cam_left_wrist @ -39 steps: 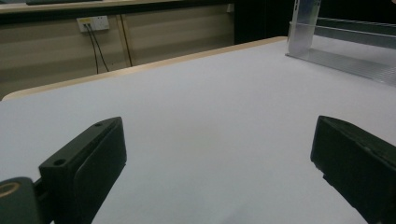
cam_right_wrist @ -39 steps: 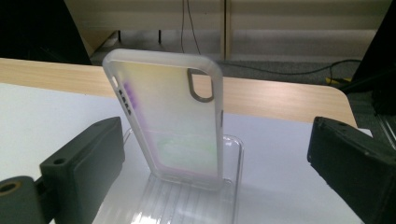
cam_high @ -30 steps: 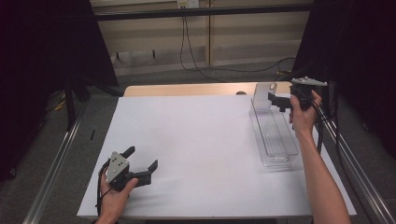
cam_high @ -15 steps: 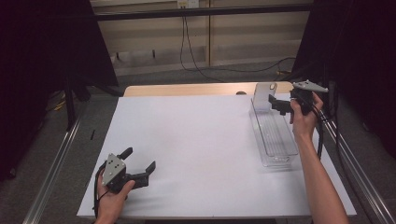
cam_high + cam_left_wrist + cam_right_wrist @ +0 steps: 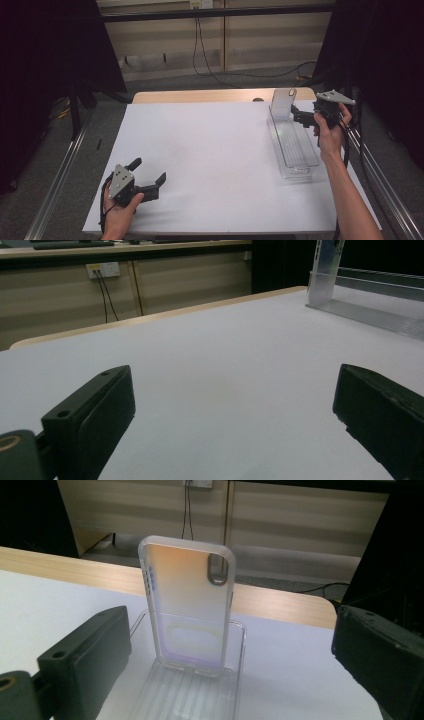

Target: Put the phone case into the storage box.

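Wide bare white table (image 5: 215, 150), clear tray (image 5: 295, 150) along its right edge, translucent phone case (image 5: 187, 605) upright at the tray's far end, right gripper (image 5: 299, 116) jaws apart just beside it, left gripper (image 5: 148, 176) jaws apart near the front-left edge.

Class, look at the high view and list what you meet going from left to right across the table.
Left gripper with jaws open → bare white table top → translucent phone case standing upright at the far end of the clear tray → right gripper, jaws open.
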Tool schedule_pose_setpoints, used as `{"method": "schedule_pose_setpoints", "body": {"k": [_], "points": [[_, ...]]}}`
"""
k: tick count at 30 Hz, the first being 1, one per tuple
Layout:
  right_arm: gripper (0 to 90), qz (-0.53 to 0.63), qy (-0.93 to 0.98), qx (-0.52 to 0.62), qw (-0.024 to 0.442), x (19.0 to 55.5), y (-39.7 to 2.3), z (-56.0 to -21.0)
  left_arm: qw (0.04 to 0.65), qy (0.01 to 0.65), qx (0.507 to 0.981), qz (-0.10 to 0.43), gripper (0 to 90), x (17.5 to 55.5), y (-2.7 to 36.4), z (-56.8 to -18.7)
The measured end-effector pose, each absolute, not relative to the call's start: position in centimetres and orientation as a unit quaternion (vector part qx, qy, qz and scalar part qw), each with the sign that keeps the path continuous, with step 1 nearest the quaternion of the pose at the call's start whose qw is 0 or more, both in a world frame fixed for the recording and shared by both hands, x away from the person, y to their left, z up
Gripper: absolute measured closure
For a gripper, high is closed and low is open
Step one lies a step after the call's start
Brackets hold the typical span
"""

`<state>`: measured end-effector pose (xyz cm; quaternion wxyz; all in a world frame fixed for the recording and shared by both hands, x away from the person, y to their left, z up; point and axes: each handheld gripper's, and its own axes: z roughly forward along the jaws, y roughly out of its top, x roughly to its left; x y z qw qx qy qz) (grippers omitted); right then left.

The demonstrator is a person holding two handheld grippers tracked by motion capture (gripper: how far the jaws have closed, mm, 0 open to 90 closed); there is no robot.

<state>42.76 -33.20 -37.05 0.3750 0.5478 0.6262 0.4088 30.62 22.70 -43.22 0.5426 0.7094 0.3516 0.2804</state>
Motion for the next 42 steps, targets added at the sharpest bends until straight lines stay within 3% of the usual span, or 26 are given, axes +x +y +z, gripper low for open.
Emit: {"method": "schedule_pose_setpoints", "body": {"k": [9,14,20,42], "points": [[3.8,0.424,0.61,0.549,0.384,41.5,-33.5,-37.4,0.544,0.354,0.707,0.28,3.4,30.6,22.8,-43.2],[9.7,0.423,0.601,0.543,0.405,40.6,-33.5,-37.6,0.544,0.357,0.706,0.28,3.4,30.6,22.9,-43.2],[2.7,0.426,0.596,0.531,0.425,39.2,-34.0,-37.6,0.547,0.359,0.703,0.28,3.4,30.5,23.0,-43.1],[0.0,0.466,0.594,0.509,0.414,34.1,-34.0,-38.0,0.55,0.364,0.699,0.277,3.4,30.4,23.0,-43.1]]}}
